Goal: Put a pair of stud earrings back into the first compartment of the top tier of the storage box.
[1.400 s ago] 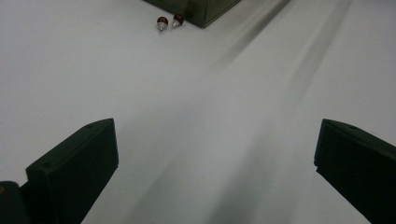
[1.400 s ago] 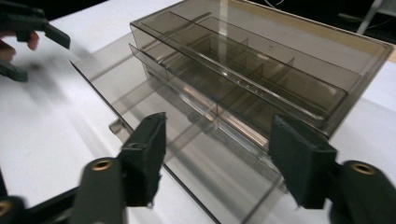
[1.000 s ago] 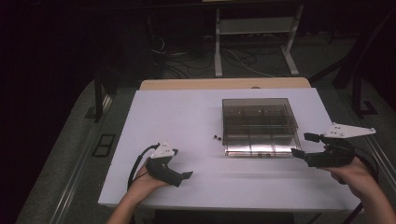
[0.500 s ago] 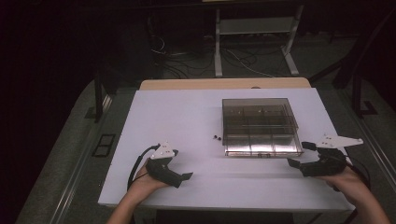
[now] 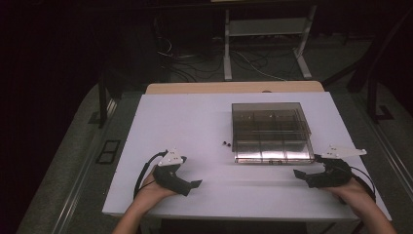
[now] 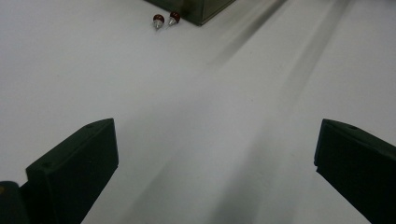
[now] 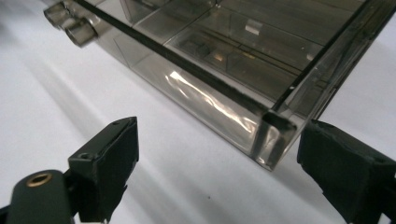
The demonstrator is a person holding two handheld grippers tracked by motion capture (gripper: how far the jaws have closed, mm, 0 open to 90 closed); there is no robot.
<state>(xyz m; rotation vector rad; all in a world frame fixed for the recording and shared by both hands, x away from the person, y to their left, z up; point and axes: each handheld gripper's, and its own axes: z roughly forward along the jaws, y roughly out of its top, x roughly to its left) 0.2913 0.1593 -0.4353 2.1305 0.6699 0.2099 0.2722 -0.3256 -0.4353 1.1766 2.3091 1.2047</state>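
high view: clear box (image 5: 271, 131) at table (image 5: 195, 122) centre; left gripper (image 5: 194, 184) at 7 o'clock and right gripper (image 5: 298, 173) at 4 o'clock both spread, empty; two small, perhaps bead-like, bits (image 5: 226, 144).

We see our right gripper (image 7: 219, 163) with jaws spread wide above the white desk (image 7: 70, 93). A corner of the clear compartment box (image 7: 275, 135) sits between them, untouched.

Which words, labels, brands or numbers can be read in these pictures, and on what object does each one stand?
None can be read.
Clear box: no label visible.
Two small red-capped pieces: no marking visible.
Left tool and right tool: plain black, no print.
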